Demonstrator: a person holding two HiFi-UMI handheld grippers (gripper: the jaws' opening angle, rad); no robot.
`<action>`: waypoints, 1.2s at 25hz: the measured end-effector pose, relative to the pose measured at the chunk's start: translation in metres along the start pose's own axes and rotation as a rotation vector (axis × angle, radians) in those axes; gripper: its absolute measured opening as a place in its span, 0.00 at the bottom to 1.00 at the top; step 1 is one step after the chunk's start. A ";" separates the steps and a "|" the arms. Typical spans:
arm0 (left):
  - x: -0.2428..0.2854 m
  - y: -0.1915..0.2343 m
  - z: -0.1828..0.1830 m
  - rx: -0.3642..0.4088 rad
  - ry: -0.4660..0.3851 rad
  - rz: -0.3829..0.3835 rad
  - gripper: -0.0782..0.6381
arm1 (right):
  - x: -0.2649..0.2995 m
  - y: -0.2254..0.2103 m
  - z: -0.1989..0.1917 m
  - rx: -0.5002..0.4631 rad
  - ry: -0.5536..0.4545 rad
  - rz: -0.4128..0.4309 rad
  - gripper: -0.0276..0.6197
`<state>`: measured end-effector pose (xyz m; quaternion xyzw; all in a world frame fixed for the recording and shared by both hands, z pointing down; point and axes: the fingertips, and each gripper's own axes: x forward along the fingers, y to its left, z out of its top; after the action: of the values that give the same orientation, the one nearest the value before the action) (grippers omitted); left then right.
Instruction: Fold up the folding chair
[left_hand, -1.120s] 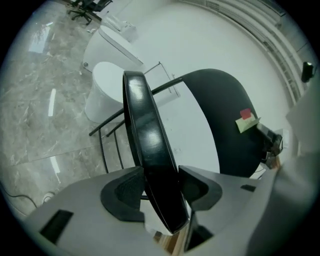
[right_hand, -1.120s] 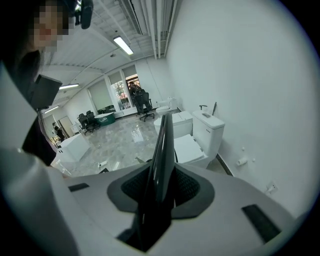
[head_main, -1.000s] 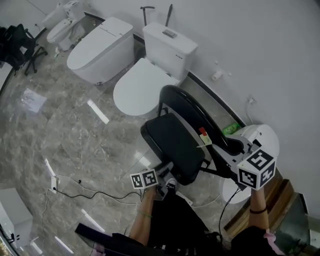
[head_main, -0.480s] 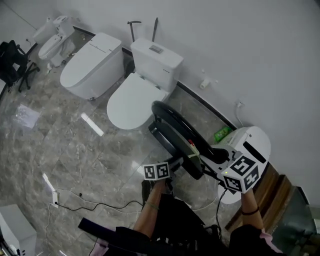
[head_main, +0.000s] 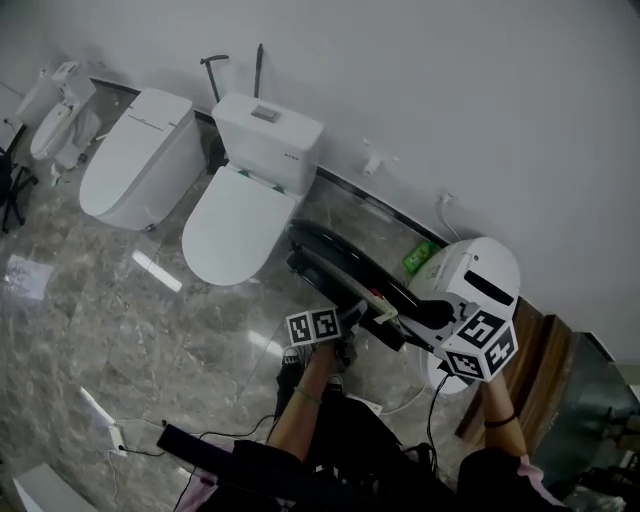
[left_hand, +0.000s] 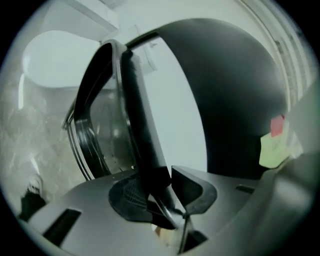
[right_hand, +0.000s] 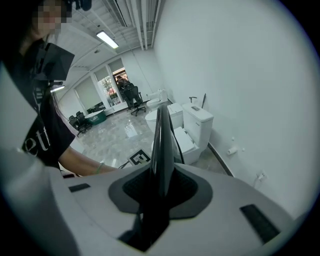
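Two-handed, holding folding chair (head_main: 345, 270) nearly flat betw. toilet (head_main: 235, 215) & white round unit (head_main: 470, 275). Closing left gripper (left_hand: 167, 192) jaws on seat rim (left_hand: 142, 125); clamping right gripper (right_hand: 161, 187) on backrest top edge (right_hand: 162, 145). Judging frame stiff, weighty, glossy, prob. slippy; gripping hard rims, not padding.

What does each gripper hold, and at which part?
Both hold the chair. The left gripper has the seat edge between its closing jaws; the right gripper clamps the backrest rim.
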<state>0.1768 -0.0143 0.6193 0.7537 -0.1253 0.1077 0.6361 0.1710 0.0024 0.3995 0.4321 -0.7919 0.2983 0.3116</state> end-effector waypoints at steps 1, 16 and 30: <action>0.004 0.000 0.004 0.026 0.027 0.002 0.28 | 0.001 -0.005 0.002 0.011 -0.004 -0.007 0.19; 0.079 -0.022 0.045 0.148 0.287 -0.026 0.28 | -0.015 -0.105 0.016 0.203 -0.064 -0.137 0.19; 0.143 -0.053 0.090 0.006 0.232 -0.033 0.26 | -0.031 -0.195 0.051 0.130 -0.016 0.045 0.19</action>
<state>0.3295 -0.1022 0.6009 0.7401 -0.0381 0.1840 0.6457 0.3423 -0.1080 0.3840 0.4362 -0.7828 0.3525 0.2696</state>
